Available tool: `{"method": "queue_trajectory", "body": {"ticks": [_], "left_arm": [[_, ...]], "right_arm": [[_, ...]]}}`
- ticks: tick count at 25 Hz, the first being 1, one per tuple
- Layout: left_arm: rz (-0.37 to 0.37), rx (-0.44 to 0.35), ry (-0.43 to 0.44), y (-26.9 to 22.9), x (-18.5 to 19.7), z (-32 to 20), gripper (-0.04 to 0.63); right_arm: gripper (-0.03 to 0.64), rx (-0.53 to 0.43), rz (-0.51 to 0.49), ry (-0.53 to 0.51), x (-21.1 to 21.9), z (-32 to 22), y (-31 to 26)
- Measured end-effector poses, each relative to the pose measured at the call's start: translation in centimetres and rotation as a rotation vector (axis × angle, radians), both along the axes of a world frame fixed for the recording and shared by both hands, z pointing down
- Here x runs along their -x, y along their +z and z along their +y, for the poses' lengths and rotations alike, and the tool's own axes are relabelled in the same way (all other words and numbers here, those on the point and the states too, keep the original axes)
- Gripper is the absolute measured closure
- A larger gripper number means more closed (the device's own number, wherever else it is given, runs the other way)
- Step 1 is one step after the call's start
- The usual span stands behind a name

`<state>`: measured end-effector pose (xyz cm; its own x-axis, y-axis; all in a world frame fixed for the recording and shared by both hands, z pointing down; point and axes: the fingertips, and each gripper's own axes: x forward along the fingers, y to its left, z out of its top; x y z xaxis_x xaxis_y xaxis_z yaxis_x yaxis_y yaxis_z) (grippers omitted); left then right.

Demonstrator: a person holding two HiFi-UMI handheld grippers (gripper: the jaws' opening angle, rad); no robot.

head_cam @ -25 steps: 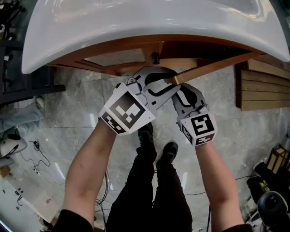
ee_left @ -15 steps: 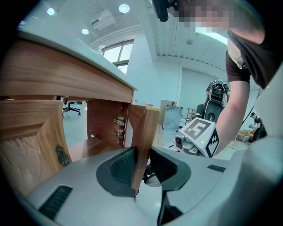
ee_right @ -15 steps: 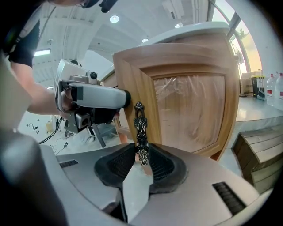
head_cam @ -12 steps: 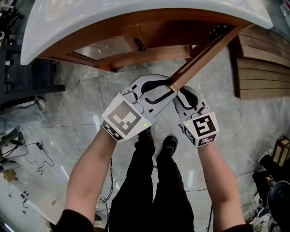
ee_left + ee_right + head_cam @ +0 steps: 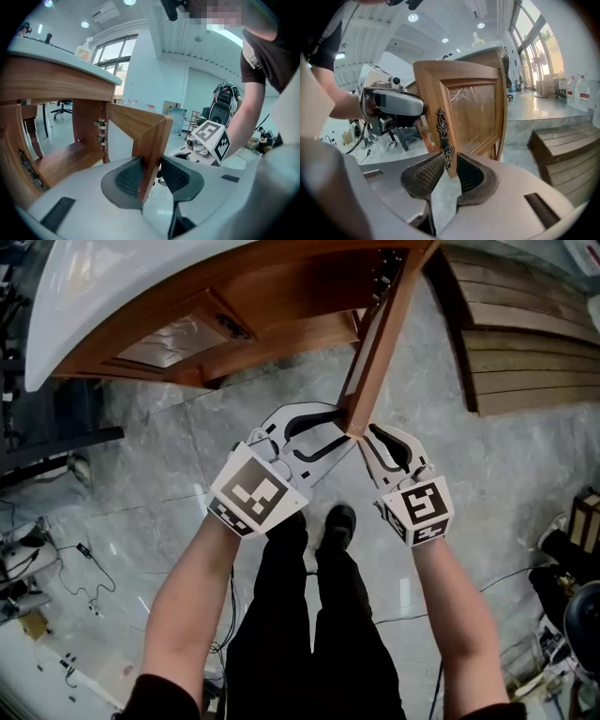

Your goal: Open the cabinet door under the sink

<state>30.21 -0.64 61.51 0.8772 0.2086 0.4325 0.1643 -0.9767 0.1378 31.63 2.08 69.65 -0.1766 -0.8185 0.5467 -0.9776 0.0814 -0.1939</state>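
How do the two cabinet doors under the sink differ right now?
The right door stands swung out over the floor; the left door sits shut. In the head view the right door shows its top edge, the left door its front face. Both are brown wood with dark handles.

The floor (image 5: 159,437) is pale grey, veined stone with a glossy sheen. In the head view, slatted wooden steps (image 5: 525,343) rest on it at the upper right. Thin black cables (image 5: 80,563) trail across it at the lower left. The person's black shoe (image 5: 339,521) stands on it mid-frame.
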Motion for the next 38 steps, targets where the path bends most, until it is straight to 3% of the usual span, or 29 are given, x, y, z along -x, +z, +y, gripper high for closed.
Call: {"method": "queue_trajectory", "body": {"ticks": [6, 12, 19, 24, 28, 38], "left_arm": [[0.0, 0.026, 0.039, 0.2, -3.7, 4.1, 0.463], [0.052, 0.039, 0.039, -0.7, -8.1, 7.5, 0.494], [0.05, 0.014, 0.041, -1.2, -8.5, 8.8, 0.489], [0.041, 0.01, 0.009, -1.8, -7.6, 8.1, 0.489], [0.047, 0.024, -0.067, -3.4, -5.7, 5.9, 0.495], [-0.016, -0.013, -0.302, -4.1, 3.6, -4.6, 0.522]], "right_arm": [[0.52, 0.04, 0.014, 0.072, -3.3, 5.1, -0.5], [0.52, 0.079, 0.048, 0.121, -5.1, 9.8, -1.2], [0.525, 0.072, 0.053, 0.156, -6.3, 12.4, -2.3], [0.535, 0.05, 0.031, 0.159, -5.6, 11.2, -2.8], [0.541, 0.042, 0.031, 0.092, -3.5, 9.2, -3.8], [0.548, -0.011, 0.024, -0.033, 2.3, -0.7, -6.9]]}}
